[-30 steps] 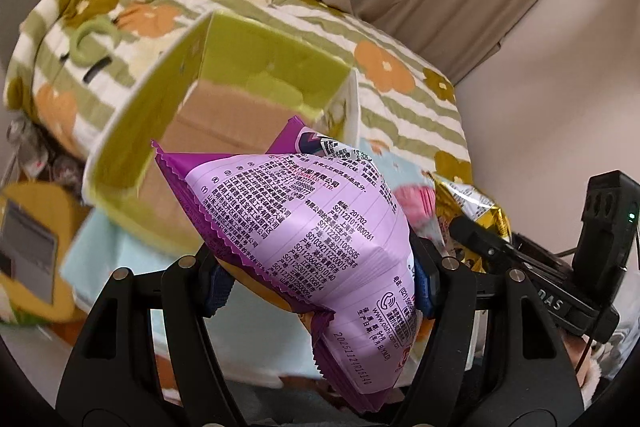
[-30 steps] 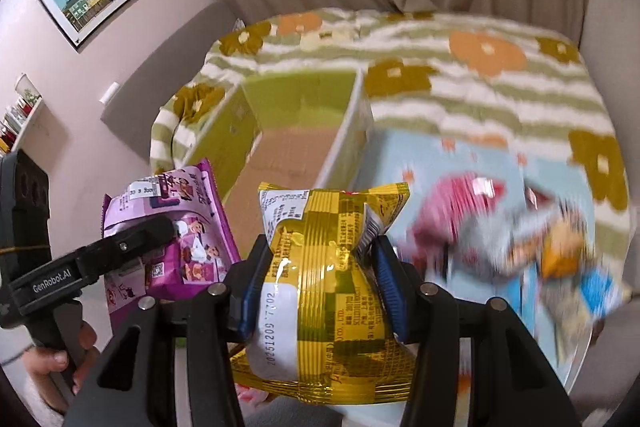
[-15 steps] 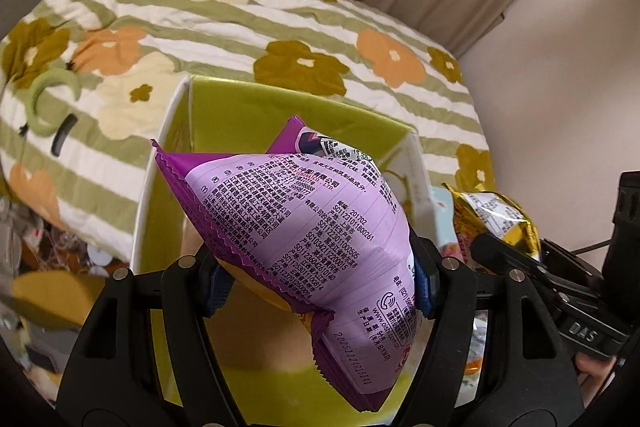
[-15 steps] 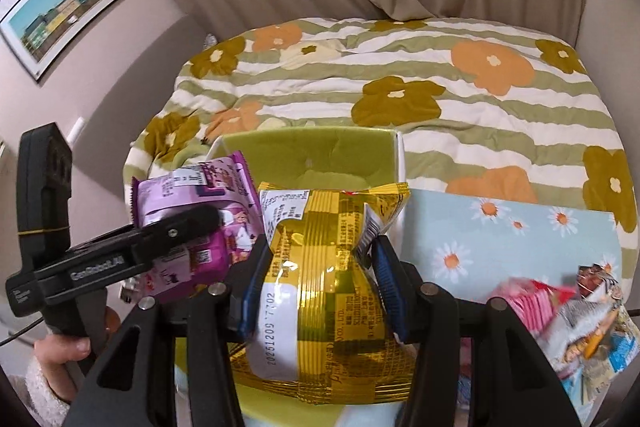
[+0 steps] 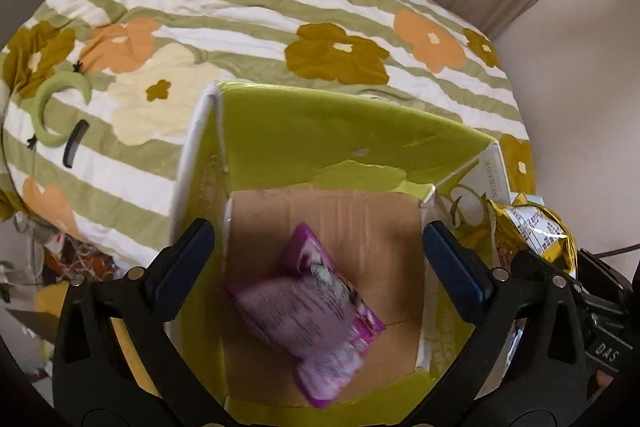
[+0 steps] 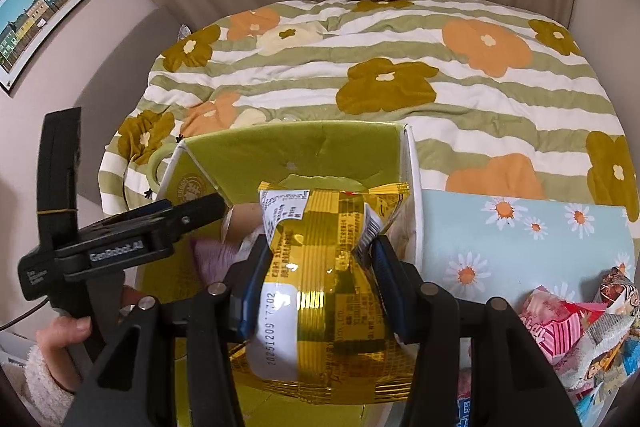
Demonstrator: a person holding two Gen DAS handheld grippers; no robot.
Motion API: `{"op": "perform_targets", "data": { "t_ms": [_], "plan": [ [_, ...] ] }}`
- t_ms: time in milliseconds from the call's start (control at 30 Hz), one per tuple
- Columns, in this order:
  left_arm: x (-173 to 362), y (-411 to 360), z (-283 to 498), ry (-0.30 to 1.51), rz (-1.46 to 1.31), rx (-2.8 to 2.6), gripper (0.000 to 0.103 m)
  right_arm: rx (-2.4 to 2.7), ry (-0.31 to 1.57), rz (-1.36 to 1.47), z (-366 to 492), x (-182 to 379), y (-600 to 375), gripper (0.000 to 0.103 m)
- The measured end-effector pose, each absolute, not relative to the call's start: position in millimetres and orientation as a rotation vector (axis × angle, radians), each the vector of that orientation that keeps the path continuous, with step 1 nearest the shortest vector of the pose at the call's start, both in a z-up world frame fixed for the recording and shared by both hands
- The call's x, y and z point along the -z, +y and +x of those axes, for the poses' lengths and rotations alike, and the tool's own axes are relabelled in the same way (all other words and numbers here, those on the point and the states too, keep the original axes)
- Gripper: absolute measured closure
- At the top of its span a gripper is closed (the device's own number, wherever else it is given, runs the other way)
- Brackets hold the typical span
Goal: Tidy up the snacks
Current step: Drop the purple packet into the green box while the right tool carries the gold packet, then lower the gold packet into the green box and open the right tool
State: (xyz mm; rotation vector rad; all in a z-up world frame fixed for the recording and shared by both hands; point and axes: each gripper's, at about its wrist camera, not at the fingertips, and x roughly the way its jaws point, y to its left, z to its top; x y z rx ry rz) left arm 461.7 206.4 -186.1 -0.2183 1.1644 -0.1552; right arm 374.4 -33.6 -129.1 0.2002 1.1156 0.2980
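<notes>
A green cardboard box [image 5: 340, 131] with a brown floor stands open on the bed. My left gripper [image 5: 318, 255] is open above it, and the purple snack bag [image 5: 312, 319] lies blurred inside the box below the jaws. My right gripper [image 6: 320, 279] is shut on a gold snack bag [image 6: 320, 291] and holds it over the box's [image 6: 296, 151] right side. The gold bag also shows in the left wrist view [image 5: 532, 231], beyond the box's right wall. A bit of the purple bag [image 6: 212, 259] shows left of the gold one.
A striped flower quilt [image 6: 400, 75] covers the bed behind the box. A light blue daisy mat [image 6: 520, 239] lies right of the box, with several loose snack packets [image 6: 576, 331] on it. A green hair band [image 5: 60, 99] and black comb [image 5: 74, 143] lie on the quilt.
My left gripper has opened and let go of the purple bag, which has dropped into the box. Both grippers moved closer over the box. The right gripper still holds the gold bag.
</notes>
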Motion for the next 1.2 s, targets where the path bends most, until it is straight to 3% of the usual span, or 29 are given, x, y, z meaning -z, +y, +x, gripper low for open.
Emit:
{"op": "perform_targets", "data": {
  "t_ms": [733, 800, 833, 867, 1200],
  "plan": [
    [157.7, 218.8, 414.9, 1.097, -0.128, 0.072, 0.001, -0.377, 1.130, 0.109, 419.6, 146.8, 4.8, 0.055],
    [160.0, 218.5, 415.3, 1.104, -0.117, 0.069, 0.001, -0.376, 1.125, 0.104, 420.0, 150.4, 6.6, 0.041],
    [160.8, 217.2, 415.6, 1.107, -0.114, 0.071, 0.001, -0.379, 1.116, 0.111, 419.2, 151.8, 6.6, 0.015],
    [161.2, 215.9, 415.7, 1.108, -0.106, 0.072, 0.001, -0.383, 1.109, 0.114, 418.1, 152.6, 6.5, 0.000],
    [156.2, 213.8, 408.7, 1.099, -0.085, 0.074, 0.001, -0.366, 1.104, 0.120, 408.0, 143.4, -2.8, 0.000]
  ]
}}
